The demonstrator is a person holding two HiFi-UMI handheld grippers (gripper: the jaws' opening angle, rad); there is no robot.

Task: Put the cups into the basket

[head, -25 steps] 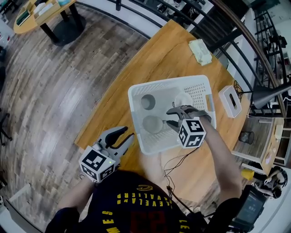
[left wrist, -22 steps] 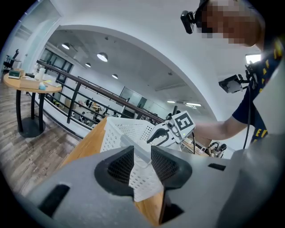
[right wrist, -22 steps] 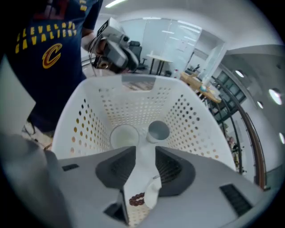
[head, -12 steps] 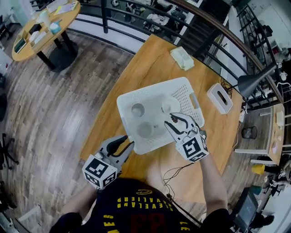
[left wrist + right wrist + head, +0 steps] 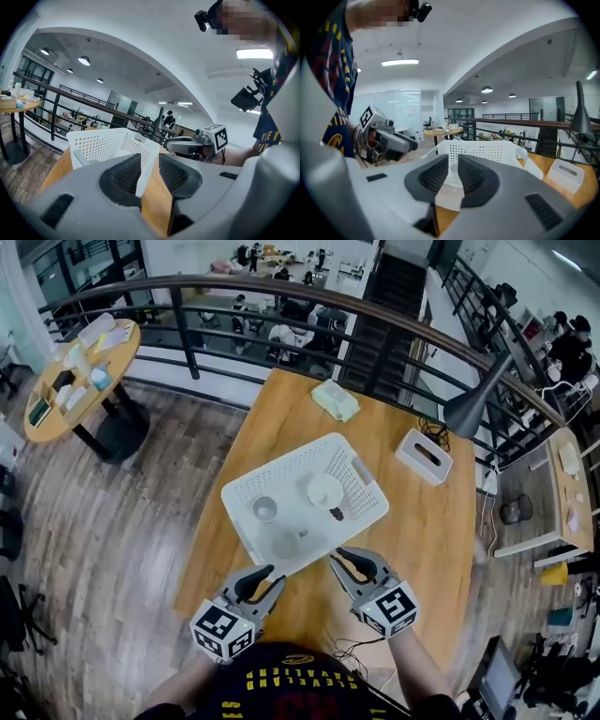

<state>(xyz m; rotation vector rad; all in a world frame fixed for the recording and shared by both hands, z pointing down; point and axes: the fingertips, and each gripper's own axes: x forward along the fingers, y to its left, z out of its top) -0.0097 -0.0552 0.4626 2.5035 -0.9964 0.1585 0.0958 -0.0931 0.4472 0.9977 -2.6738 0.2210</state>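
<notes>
Right gripper [image 5: 453, 161] jaws closing, gap narrow, nothing between the pads, only the white basket [image 5: 487, 150] seen past them; released, empty. Left gripper [image 5: 150, 161] jaws partly apart, pads bare, a basket corner [image 5: 150, 150] visible beyond the gap, not touched; released, empty.

Head view: right gripper [image 5: 354, 563] lower centre-right, over bare table [image 5: 422, 531], just short of the basket's near edge. Left gripper [image 5: 272, 576] lower centre-left, tips near the basket's near corner, apart from it.

Counts: 2 grippers, 1 basket [image 5: 279, 466] mid-frame on the table, 3 cups, all inside it: grey cup [image 5: 265, 509] left part, white cup [image 5: 325, 490] centre-right, pale cup [image 5: 284, 542] near corner, blurred. 1 small dark item [image 5: 337, 514] in the basket beside the white cup, cannot tell what. On the table outside the basket: 1 tissue box [image 5: 424, 456] at right, 1 pale green pack [image 5: 335, 400] at the far end. 1 lamp [image 5: 473, 404] upper right. 1 round table [image 5: 80, 381] upper left on the floor.

Vs one second ago: right gripper was over the basket interior with jaws wide, now pulled back out to the near side and narrower. Left gripper in much the same lower-left spot, same gap. Cups same three, same spots in the basket
</notes>
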